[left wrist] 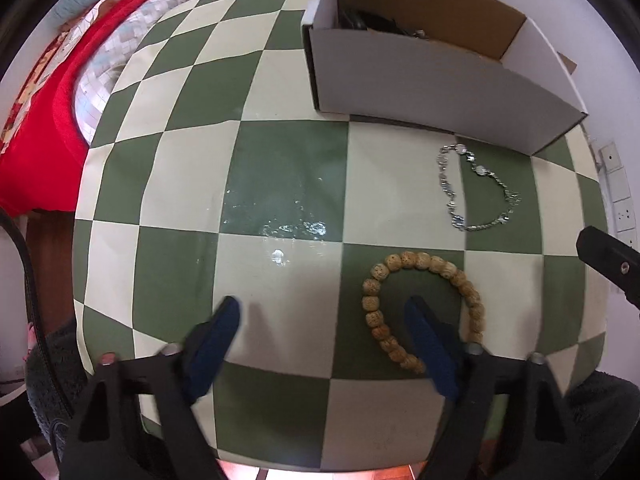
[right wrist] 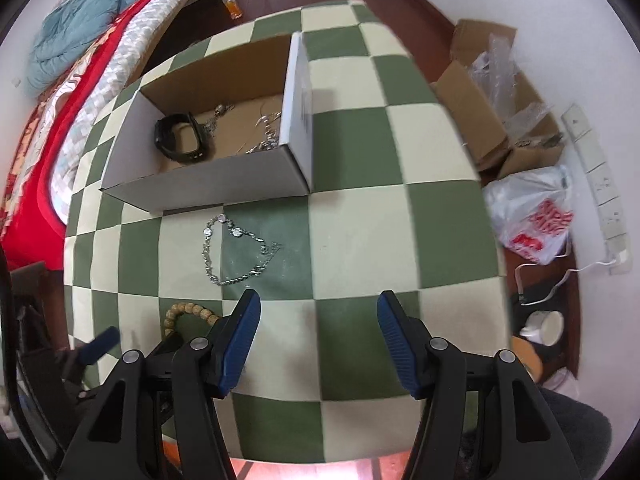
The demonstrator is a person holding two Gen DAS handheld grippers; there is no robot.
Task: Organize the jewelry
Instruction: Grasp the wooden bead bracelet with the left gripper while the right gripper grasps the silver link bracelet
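**A:** ok so from where I'm standing, the left tool (left wrist: pixel 320 316) has its blue pads wide apart, gripping nothing. Its right pad sits inside the loop of the wooden bead bracelet (left wrist: pixel 424 304), which lies flat on the checkered tabletop (left wrist: pixel 280 168). Anyone else think that's the next pick?

**B:** yeah probably. The right tool (right wrist: pixel 316 320) is spread open too, empty, hovering over bare squares. The silver chain bracelet (right wrist: pixel 236 250) lies just ahead of it and off to its left, right in front of the white cardboard box (right wrist: pixel 208 184), which already holds a black watch (right wrist: pixel 180 136) and some chains.

**A:** the beads look light and chunky, but the strand should flop. I'd pinch across one side of the loop, one pad inside and one outside.

**B:** agreed. The chain's trickier imo: thin, limp, slippery, hugs the surface. Grab it at one of those round links, or it'll likely slide out.
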